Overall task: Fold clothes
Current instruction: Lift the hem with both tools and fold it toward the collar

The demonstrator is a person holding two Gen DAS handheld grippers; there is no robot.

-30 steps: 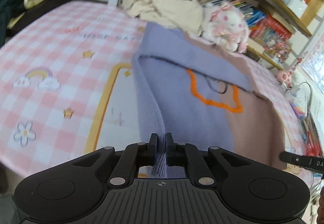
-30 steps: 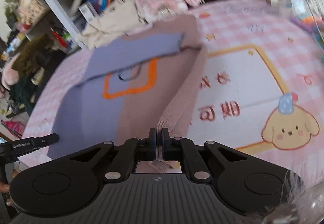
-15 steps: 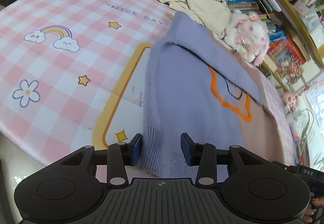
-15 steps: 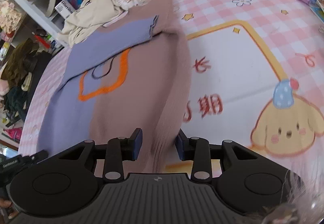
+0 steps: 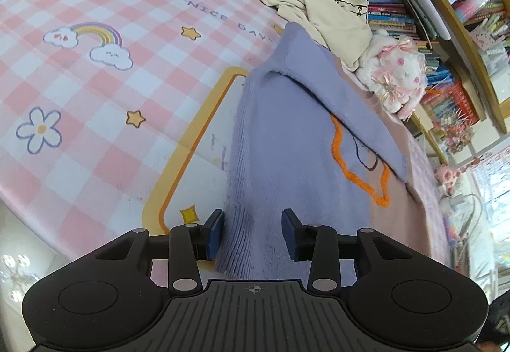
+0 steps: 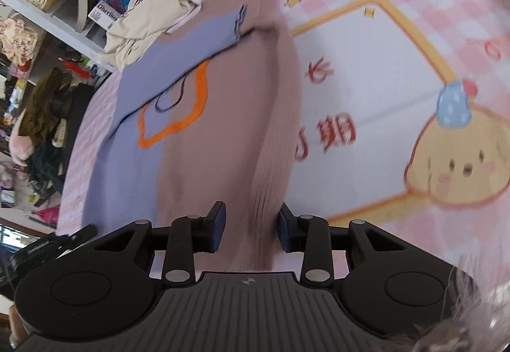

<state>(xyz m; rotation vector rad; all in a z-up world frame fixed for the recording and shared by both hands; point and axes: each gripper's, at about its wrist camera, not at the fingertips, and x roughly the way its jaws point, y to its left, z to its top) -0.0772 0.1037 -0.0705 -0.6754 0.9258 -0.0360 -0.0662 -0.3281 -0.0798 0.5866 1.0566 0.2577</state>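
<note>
While both grippers stand wide apart, the sweater lies part-folded on the mat

Left gripper (image 5: pixel 251 232) gapes with the sweater (image 5: pixel 287 145) hem between its pads, gripping nothing; right gripper (image 6: pixel 250 232) likewise straddles the brown edge, jaws wide. One purple sleeve (image 5: pixel 344 110) is laid across the chest, over the orange motif, running towards 2 o'clock. The body stretches long towards 12 on the pink checked mat (image 5: pixel 95 81), so a crosswise fold looks outstanding. At 1 o'clock a cream garment (image 5: pixel 312 8) sits crumpled beside a plush toy (image 5: pixel 398 71); that one seems left to fold
</note>
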